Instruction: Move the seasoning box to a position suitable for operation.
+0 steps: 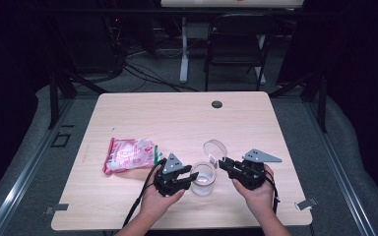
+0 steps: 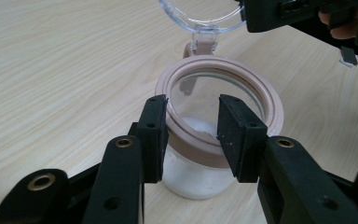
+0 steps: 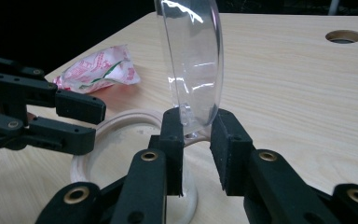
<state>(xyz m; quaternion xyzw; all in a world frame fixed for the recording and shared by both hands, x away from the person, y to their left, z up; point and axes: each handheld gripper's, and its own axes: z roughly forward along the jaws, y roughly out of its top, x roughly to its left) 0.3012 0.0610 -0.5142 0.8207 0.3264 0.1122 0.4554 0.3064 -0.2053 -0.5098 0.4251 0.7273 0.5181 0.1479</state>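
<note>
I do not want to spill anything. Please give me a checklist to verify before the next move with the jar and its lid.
1. Jar stands upright on the table: ok.
2. Left gripper steadies the jar, jaws astride its rim: pad contact cannot tell.
3. Clear lid swung open, standing on its hinge: ok.
4. Right gripper has the lid's lower edge between its jaws: ok; firm grip cannot tell.
5. Jar mouth unobstructed: ok.
6. Pink packet within reach, lying left of the jar: ok; whether it is opened, cannot tell.
</note>
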